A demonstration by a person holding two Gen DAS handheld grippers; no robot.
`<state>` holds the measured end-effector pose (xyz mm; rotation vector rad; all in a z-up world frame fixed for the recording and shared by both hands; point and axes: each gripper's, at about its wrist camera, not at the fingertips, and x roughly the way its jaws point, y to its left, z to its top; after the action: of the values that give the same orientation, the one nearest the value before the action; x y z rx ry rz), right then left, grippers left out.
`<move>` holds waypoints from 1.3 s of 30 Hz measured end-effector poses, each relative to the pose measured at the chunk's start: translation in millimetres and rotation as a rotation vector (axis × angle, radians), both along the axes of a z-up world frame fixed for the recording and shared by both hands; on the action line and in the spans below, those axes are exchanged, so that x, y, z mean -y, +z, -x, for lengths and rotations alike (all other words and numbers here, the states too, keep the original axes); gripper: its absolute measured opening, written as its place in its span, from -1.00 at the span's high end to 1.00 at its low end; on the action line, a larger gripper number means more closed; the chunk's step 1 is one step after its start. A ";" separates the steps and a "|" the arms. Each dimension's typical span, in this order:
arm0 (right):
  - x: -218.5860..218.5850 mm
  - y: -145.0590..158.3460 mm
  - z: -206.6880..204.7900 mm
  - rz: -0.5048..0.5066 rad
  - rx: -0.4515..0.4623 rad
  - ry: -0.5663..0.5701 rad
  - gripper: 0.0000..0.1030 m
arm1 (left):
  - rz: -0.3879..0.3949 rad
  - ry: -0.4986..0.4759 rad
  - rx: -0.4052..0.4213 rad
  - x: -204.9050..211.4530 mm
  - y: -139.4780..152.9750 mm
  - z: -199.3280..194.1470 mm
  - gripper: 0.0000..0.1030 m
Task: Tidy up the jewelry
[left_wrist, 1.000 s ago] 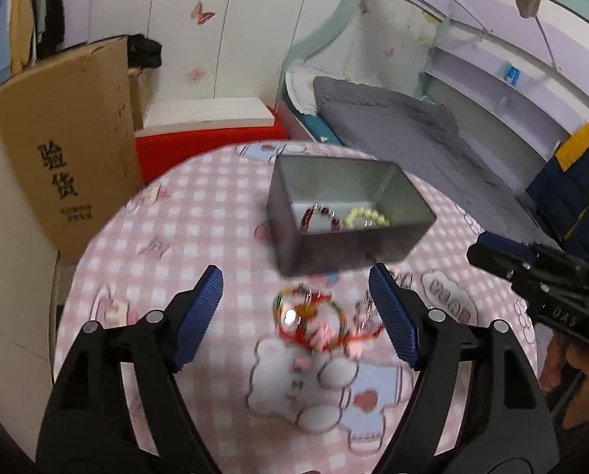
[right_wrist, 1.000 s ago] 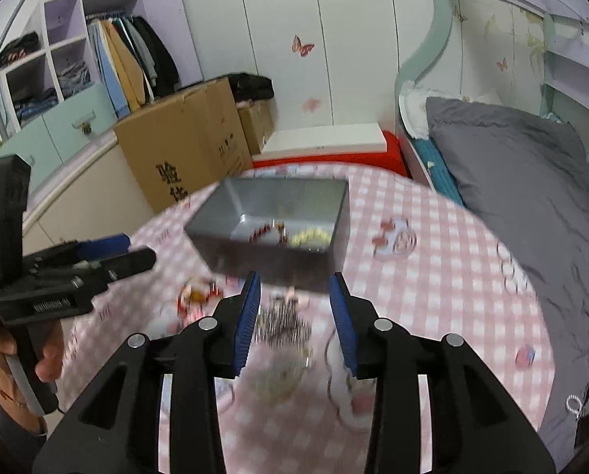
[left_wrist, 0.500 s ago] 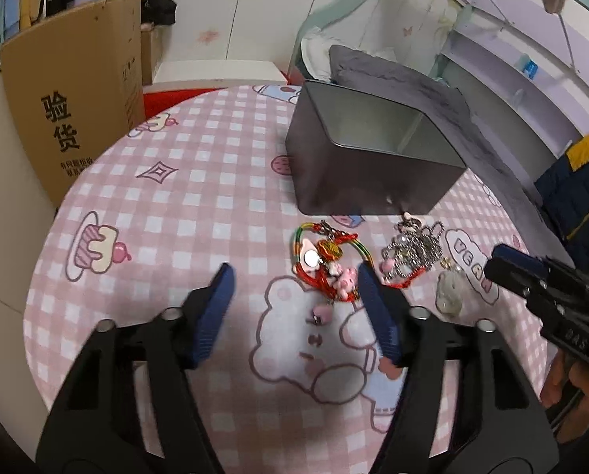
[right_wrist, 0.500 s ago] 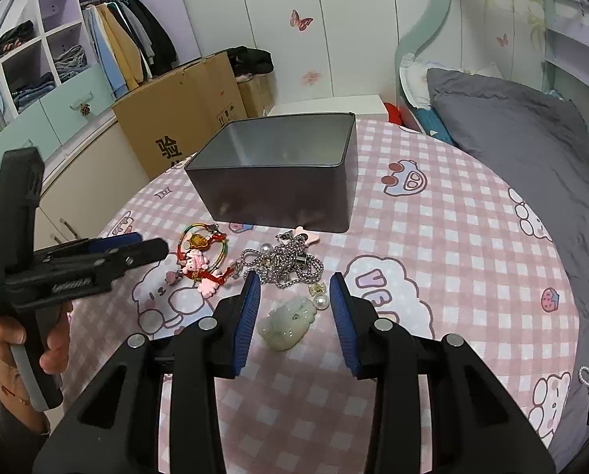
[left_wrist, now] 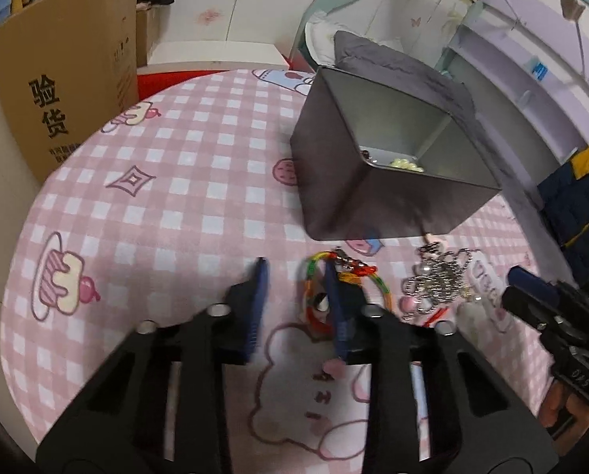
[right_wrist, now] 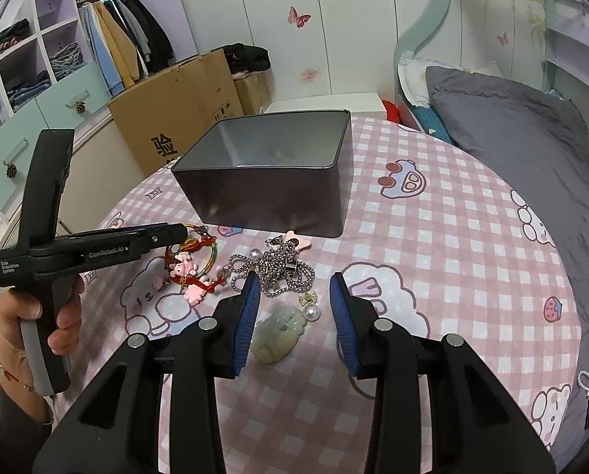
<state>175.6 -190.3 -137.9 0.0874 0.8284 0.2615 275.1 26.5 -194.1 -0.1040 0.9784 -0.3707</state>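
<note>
A multicoloured cord bracelet (left_wrist: pixel 314 280) with pink charms (right_wrist: pixel 193 272) lies on the pink checked table (left_wrist: pixel 175 197), in front of a grey metal tin (left_wrist: pixel 373 205). My left gripper (left_wrist: pixel 294 266) is down over it and its jaws are closing. One side of the cord lies between them and the pads are clear of it. My right gripper (right_wrist: pixel 294 280) stands open over a pale green jade pendant (right_wrist: pixel 278 333). A silver chain (right_wrist: pixel 282 268) and a pearl (right_wrist: pixel 313 312) lie just beyond its tips. The tin (right_wrist: pixel 270 197) holds a pale bead bracelet (left_wrist: pixel 405 164).
A cardboard box (right_wrist: pixel 175 106) stands beyond the table's far left edge, next to a wardrobe (right_wrist: pixel 57 51). A grey bed (right_wrist: pixel 511 138) runs along the right. A person's hand (right_wrist: pixel 29 316) holds the left gripper's handle (right_wrist: pixel 45 237).
My left gripper has come down and forward onto the coloured bracelet, and its jaws have narrowed a lot. My right gripper sank a little over the jade pendant, its opening unchanged.
</note>
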 end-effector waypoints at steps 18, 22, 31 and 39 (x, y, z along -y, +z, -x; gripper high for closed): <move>-31.9 4.0 -3.2 -0.007 0.011 0.091 0.33 | 0.342 -0.061 0.091 -46.2 56.2 39.6 0.94; -41.4 -1.5 -4.6 0.001 -0.009 0.106 0.33 | 0.364 -0.070 0.104 -51.5 63.3 48.6 0.94; -68.6 -9.4 1.9 -0.041 -0.040 0.208 0.33 | 0.371 -0.083 0.120 -54.2 70.0 56.0 0.94; -89.6 -12.9 3.8 -0.015 -0.042 0.251 0.33 | 0.397 -0.074 0.098 -52.4 64.8 55.7 0.94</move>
<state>171.8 -100.7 -150.8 0.0027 0.8798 0.5039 219.5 78.9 -129.3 -0.4063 0.8038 -0.6302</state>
